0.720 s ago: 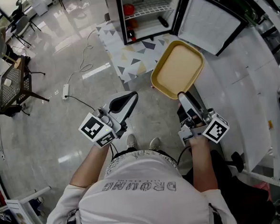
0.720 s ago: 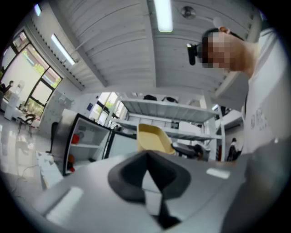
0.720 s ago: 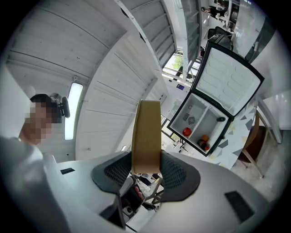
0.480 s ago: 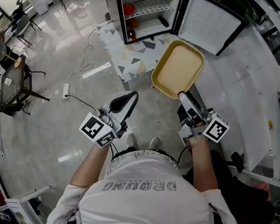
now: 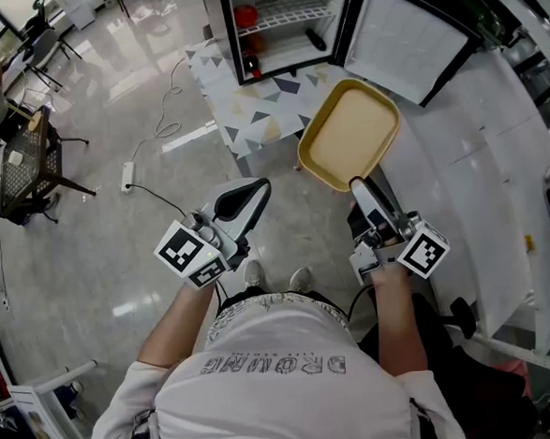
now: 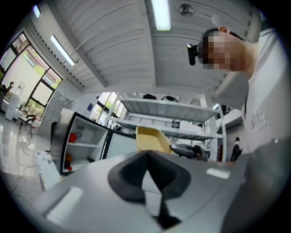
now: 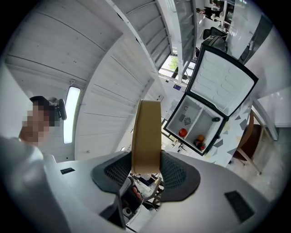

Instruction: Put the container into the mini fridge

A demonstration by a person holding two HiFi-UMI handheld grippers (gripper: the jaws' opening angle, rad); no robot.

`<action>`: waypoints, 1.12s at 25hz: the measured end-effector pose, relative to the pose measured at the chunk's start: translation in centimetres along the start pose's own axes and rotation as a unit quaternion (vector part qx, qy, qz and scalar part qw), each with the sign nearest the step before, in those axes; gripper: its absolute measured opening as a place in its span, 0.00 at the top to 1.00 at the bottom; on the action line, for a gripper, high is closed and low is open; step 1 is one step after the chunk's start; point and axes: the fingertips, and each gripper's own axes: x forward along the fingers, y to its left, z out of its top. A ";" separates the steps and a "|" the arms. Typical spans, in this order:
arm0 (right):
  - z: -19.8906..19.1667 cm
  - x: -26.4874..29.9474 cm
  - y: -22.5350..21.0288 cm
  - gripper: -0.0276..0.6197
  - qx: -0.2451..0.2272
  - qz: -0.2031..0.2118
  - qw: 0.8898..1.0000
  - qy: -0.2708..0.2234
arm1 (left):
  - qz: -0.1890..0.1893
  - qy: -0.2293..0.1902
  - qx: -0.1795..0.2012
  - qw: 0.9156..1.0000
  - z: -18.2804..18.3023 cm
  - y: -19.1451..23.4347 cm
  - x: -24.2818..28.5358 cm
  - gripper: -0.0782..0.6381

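A shallow yellow container (image 5: 349, 143) is held out in front of me by one edge, and my right gripper (image 5: 359, 187) is shut on that edge. In the right gripper view the container (image 7: 146, 132) stands edge-on between the two pads. The mini fridge (image 5: 276, 26) stands ahead on the floor with its door (image 5: 403, 41) swung wide to the right. It holds red and orange items (image 7: 183, 132) and a dark object. My left gripper (image 5: 254, 192) hangs at the left with its jaws shut and nothing in them; its own view shows the pads (image 6: 132, 175) meeting.
A mat with a triangle pattern (image 5: 248, 108) lies under and in front of the fridge. A white counter (image 5: 496, 151) runs along the right. On the floor at left lie a cable with a power strip (image 5: 129, 177) and a dark chair (image 5: 27, 170).
The fridge and mat have slid slightly up and left in the head view. Both grippers keep the same pose, and the container is still held.
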 end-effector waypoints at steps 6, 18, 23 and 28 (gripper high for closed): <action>1.1 -2.0 -1.0 0.67 0.010 0.002 1.000 0.003 | 0.008 0.001 0.006 1.000 -0.5 -1.7 1.6 0.88; 3.1 -4.6 -2.7 0.67 0.023 0.019 1.000 0.005 | 0.023 0.007 0.031 0.999 -1.2 -3.6 4.1 0.88; 3.7 -4.3 -3.5 0.67 0.018 0.021 1.000 0.009 | 0.023 0.008 0.034 0.999 -1.3 -3.4 5.1 0.88; 4.8 -3.8 -4.9 0.67 0.019 0.015 1.000 0.010 | 0.022 0.007 0.035 0.999 -1.2 -2.2 6.7 0.88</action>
